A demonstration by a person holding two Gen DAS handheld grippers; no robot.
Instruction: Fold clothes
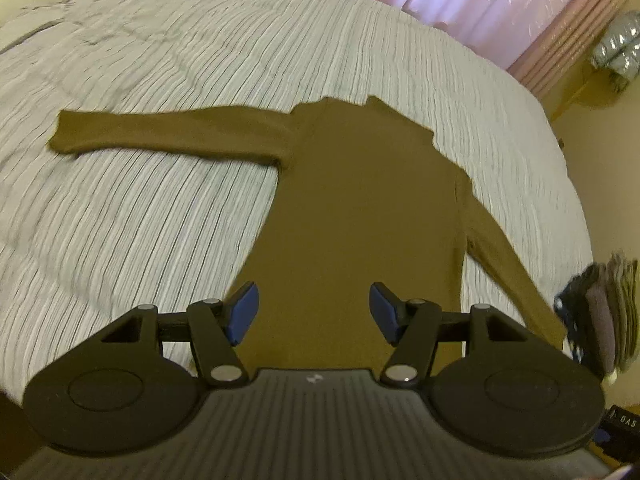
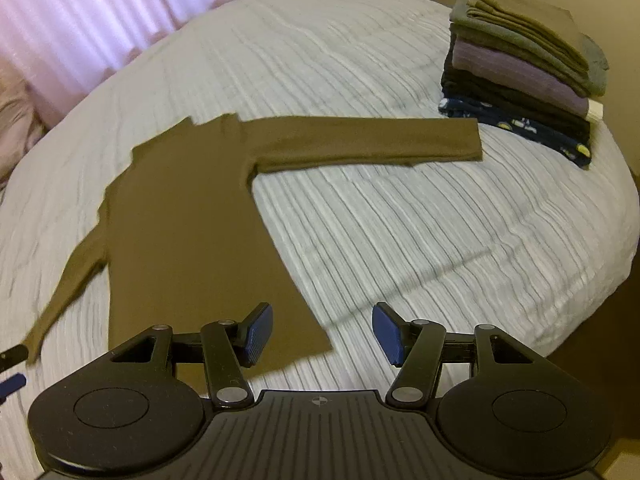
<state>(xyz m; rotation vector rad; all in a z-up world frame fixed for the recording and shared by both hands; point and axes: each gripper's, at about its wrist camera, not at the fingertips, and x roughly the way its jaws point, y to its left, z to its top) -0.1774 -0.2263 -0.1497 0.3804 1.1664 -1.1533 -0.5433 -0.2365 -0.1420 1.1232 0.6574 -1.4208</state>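
Blue pads line both grippers, and each pair stands wide apart with nothing between them. The left gripper (image 1: 314, 314) hangs over the near part of the top (image 1: 360, 208), its pads above the olive-brown cloth without pressing it. The right gripper (image 2: 322, 334) hangs over the top's near right corner: its left pad is above the hem, its right pad above the bare bedspread (image 2: 420, 248).

The top lies flat on the bedspread, neck toward the far side, hem nearest. In the left wrist view its left sleeve (image 1: 168, 132) stretches straight out to the left, while the other sleeve slants down along the right side toward the near edge. In the right wrist view the right sleeve (image 2: 360, 142) reaches straight out to the right, ending just beside a stack (image 2: 528, 64) of folded clothes at the bed's far right. Pink curtains (image 2: 80, 20) hang beyond the far edge.
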